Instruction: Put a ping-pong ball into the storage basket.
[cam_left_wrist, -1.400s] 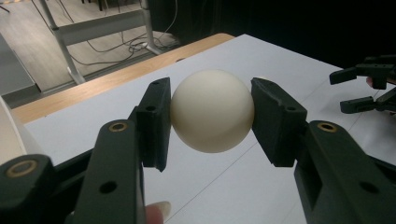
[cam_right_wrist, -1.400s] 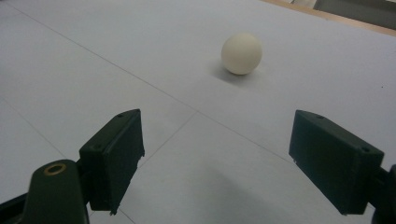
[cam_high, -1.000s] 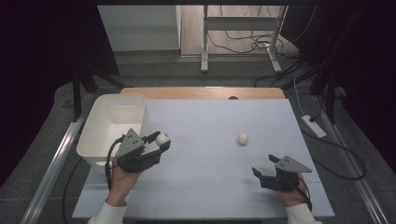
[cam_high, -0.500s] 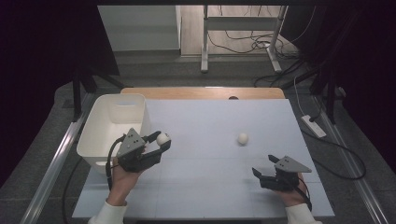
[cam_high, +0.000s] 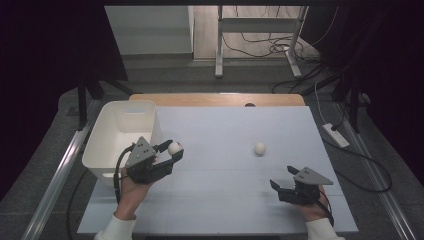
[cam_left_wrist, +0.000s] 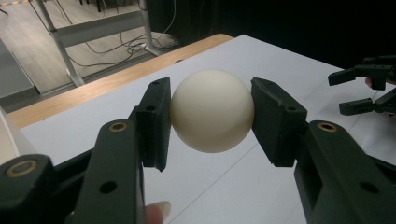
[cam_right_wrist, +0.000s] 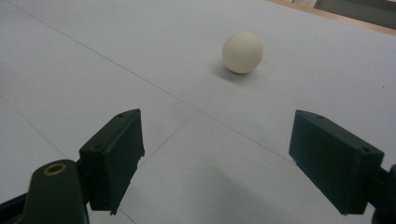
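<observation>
The left gripper (cam_left_wrist: 212, 112) is pinching a light, smooth ball (cam_left_wrist: 212, 110) across its middle; the right gripper (cam_right_wrist: 217, 163) is gaping wide.

- Held ball (cam_left_wrist: 212, 111): cream-white, smooth, clamped between the left gripper (cam_high: 172, 149) jaws, just beside the bin.
- Second ball (cam_high: 259, 148): identical, resting on the table.

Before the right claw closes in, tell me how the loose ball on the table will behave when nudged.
The loose ball is smooth and round on a flat table, so it will likely roll away at a touch. It looks like the ball held by the left claw, probably light and stiff.
</observation>
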